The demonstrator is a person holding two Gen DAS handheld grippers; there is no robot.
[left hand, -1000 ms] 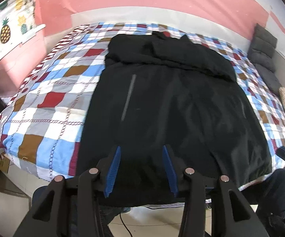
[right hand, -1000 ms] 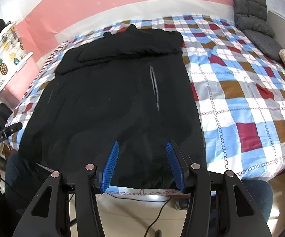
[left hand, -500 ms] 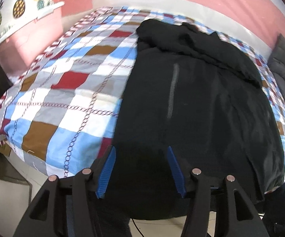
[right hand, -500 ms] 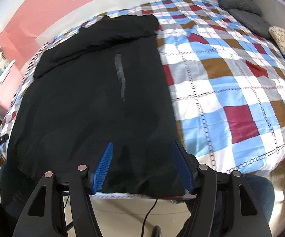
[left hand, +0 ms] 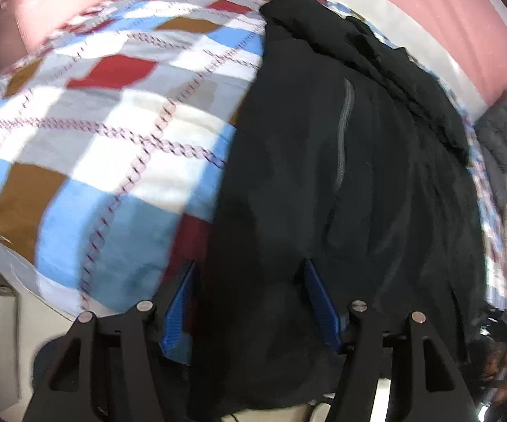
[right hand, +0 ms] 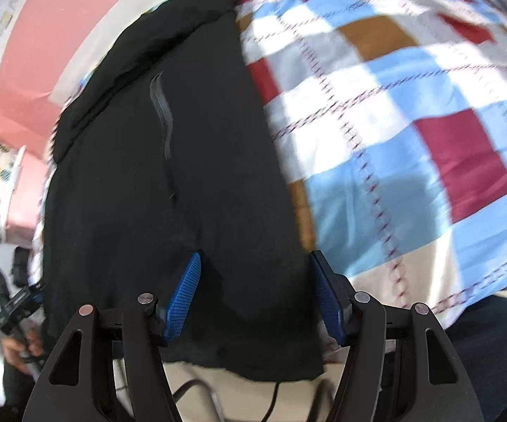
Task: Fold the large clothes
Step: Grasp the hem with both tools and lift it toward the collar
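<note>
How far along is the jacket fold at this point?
Done: the black jacket lies spread flat on the checked quilt, its upper part bunched at the far end. In hand: the left gripper and right gripper hover open over the near hem corners, gripping nothing. Left: grasping the hem and every fold of the body.

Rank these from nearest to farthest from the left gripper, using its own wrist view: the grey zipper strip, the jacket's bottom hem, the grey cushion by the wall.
1. Jacket's bottom hem, directly below the left gripper.
2. Grey zipper strip, ahead, mid-jacket.
3. Grey cushion, far right against the wall.
</note>
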